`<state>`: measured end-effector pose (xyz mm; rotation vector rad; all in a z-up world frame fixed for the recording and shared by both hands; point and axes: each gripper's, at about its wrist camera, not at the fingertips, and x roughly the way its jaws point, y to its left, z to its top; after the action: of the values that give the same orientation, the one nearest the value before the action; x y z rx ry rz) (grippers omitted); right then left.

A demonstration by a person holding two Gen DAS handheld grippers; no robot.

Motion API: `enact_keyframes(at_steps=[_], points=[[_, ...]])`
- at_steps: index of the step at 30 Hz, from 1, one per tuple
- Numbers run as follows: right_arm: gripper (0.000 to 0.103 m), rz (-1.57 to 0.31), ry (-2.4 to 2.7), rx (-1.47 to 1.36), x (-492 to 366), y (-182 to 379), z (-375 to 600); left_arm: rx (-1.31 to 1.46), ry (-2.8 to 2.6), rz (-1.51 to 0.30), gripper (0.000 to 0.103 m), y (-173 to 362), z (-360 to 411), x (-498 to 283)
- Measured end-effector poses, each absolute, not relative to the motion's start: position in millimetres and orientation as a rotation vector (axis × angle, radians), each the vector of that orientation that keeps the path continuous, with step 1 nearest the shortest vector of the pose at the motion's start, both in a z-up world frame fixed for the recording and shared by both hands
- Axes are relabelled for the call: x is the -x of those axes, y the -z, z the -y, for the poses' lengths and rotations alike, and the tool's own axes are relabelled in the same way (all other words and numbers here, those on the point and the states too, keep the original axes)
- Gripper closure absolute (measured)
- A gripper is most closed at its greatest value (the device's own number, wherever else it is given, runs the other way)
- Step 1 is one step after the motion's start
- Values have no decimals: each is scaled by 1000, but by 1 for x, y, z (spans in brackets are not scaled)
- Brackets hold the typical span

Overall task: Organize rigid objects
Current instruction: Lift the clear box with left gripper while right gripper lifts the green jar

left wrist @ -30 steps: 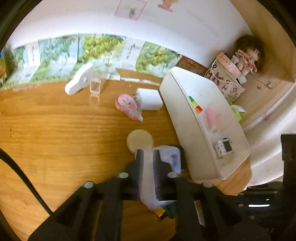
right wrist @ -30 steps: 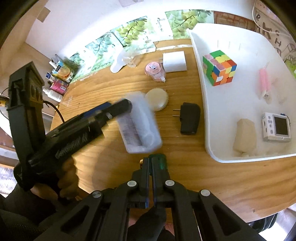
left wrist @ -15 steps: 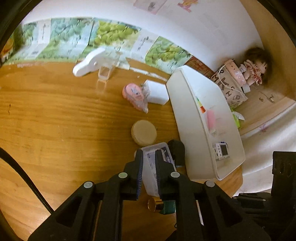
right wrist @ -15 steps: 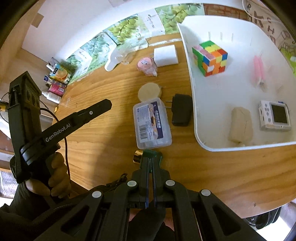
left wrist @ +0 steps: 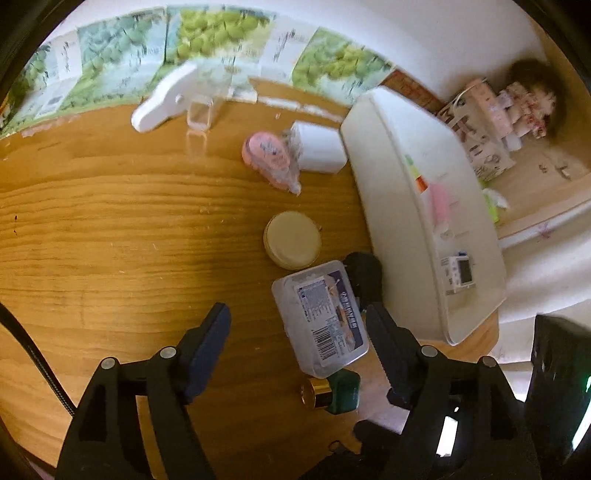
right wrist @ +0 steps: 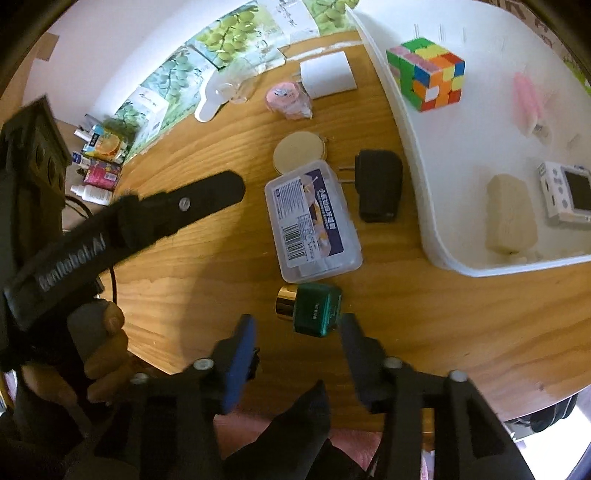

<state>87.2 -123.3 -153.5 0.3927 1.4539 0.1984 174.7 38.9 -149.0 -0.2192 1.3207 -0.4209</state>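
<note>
- On the wooden tabletop [right wrist: 207, 258], near its front edge: a clear plastic box [right wrist: 312, 219] with a printed label lies flat, touching nothing but the wood.
- Left gripper [left wrist: 297, 325]: jaws spread and opening; the clear box lies below and between them, toward the right finger, with no pad pressing on it.
- In the right wrist view the left gripper [right wrist: 221, 190] is seen side-on, held by a hand [right wrist: 98, 350] at the tabletop's left edge.
- Right gripper [right wrist: 297, 330]: jaws spread and opening; a green bottle [right wrist: 317, 308] with a gold cap lies on its side just beyond the fingertips, unclamped.
- Just beside the box: a round cream tin [right wrist: 299, 151] at its far end and a black plug adapter [right wrist: 380, 188] on its right.
- Farther back: a pink tape dispenser [right wrist: 288, 98], a white charger block [right wrist: 327, 74] and a white handheld fan [left wrist: 164, 98] in a clear stand.
- White tray [right wrist: 436, 236], right of the loose items: holds a colour cube [right wrist: 426, 74], a pink tube [right wrist: 528, 99], a beige block [right wrist: 509, 214] and a small white device with a screen [right wrist: 565, 194].
- Rear edge of tabletop: printed cartons with green grape pictures [left wrist: 210, 33] stand against the wall.
</note>
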Motion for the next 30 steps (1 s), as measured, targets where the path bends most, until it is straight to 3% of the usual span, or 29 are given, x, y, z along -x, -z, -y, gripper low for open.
enact_keyframes(at_steps=[9, 21, 23, 26, 28, 30], points=[[32, -1480, -146, -461, -86, 174, 106, 122, 373, -1489, 24, 164, -14, -201], [32, -1466, -37, -522, -80, 190, 100, 89, 397, -1644, 24, 189, 4, -211], [37, -1462, -19, -517, -80, 190, 101, 104, 402, -1671, 24, 195, 5, -212], [60, -1460, 0, -527, -80, 193, 108, 110, 409, -1699, 24, 202, 7, -211], [61, -1454, -4, -545, -77, 194, 110, 116, 416, -1717, 24, 206, 9, -210], [71, -1449, -3, -538, -75, 193, 112, 133, 427, -1735, 24, 210, 10, -209]])
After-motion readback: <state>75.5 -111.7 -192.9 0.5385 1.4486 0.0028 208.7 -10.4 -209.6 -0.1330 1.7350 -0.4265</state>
